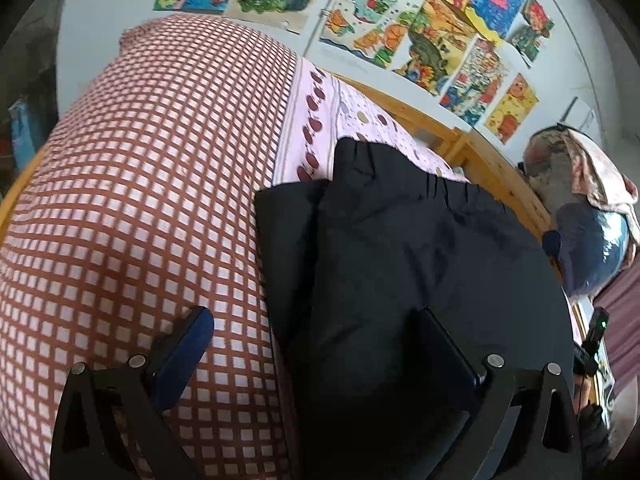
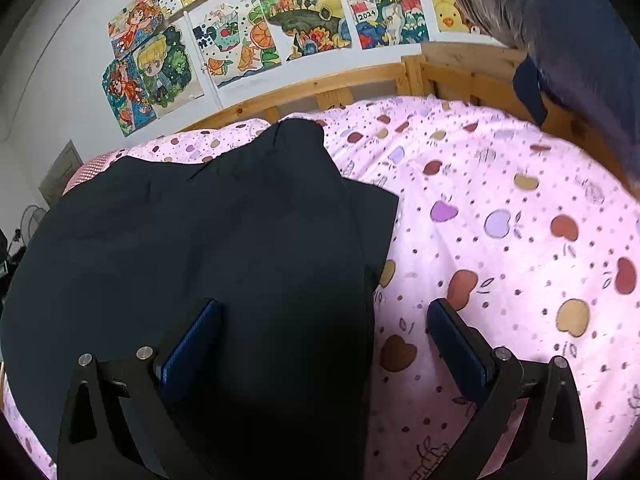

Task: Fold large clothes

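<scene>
Left wrist only: checked quilt (image 1: 140,200) beside black garment (image 1: 400,260)

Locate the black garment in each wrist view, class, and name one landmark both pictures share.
Left wrist: black garment fills centre and lower right, beside the checked cover.
Right wrist: black garment fills centre and left, on the pink sheet.
Shared landmark: the drawings on the wall.

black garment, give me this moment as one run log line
black garment: partly folded on bed | left gripper: open | right gripper: open, straddling garment's edge
</scene>
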`<state>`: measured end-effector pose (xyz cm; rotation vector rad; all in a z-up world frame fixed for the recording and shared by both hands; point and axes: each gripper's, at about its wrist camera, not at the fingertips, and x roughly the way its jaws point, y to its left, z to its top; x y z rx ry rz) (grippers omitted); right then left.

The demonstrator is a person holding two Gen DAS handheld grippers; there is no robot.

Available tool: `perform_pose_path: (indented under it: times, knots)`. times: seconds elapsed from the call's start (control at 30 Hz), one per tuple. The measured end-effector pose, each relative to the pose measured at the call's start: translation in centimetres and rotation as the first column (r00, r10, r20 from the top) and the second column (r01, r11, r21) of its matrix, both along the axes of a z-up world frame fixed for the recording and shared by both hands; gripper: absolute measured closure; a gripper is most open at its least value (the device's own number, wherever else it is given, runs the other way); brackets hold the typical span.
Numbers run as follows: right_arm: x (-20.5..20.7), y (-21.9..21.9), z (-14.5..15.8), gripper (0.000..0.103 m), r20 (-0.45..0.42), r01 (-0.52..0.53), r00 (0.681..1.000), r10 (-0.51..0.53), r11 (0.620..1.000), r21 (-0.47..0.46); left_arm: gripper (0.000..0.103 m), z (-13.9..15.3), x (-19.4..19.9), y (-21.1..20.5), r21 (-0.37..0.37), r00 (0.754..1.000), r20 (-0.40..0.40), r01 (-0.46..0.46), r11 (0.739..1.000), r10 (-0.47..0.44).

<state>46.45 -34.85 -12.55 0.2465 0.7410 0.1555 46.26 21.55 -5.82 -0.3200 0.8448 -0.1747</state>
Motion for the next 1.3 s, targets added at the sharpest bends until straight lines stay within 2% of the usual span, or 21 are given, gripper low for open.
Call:
perform_pose_path:
  times: [0.17,0.47,0.6,0.8,1.03,1.17,1.3]
  knots:
    - [0.7,0.1,-1.4,0.002,-0.032,-0.022,0.999,0.023,0.999,0.038,0.000,-0.9,0.0,-0.2,-0.014,0.998,0.027,0.049,0.999,-0.048]
    - [0.9,-0.1,-3.1,0.001,-0.039,-0.031,0.999,0.035,0.994,0.101,0.000,-2.3,-0.5,0.7,-0.118,0.996,0.053,0.084,0.989,-0.078]
    - [0.7,0.2,-3.4,0.001,-0.029,-0.026,0.999,0.029,0.995,0.096,0.000,-2.8,-0.9,1.1,-0.162,0.993,0.074,0.099,0.982,-0.088]
    - [0.6,0.3,-3.4,0.001,-0.026,-0.025,0.999,0.027,0.996,0.091,0.000,-3.0,-1.5,1.5,-0.188,0.990,0.098,0.121,0.975,-0.104]
    - [0.2,-0.1,-3.6,0.001,-0.012,-0.023,1.000,0.025,0.994,0.106,0.000,-3.9,-2.1,2.7,-0.269,0.982,0.138,0.166,0.949,-0.132]
    - [0.0,-0.5,-3.8,0.001,-0.016,-0.024,1.000,0.026,0.993,0.113,0.000,-3.6,-2.3,2.8,-0.270,0.976,0.143,0.198,0.942,-0.164]
    - [0.0,-0.6,-3.9,0.001,-0.019,-0.025,0.999,0.027,0.993,0.117,0.000,-3.4,-2.5,2.9,-0.299,0.967,0.158,0.241,0.923,-0.201]
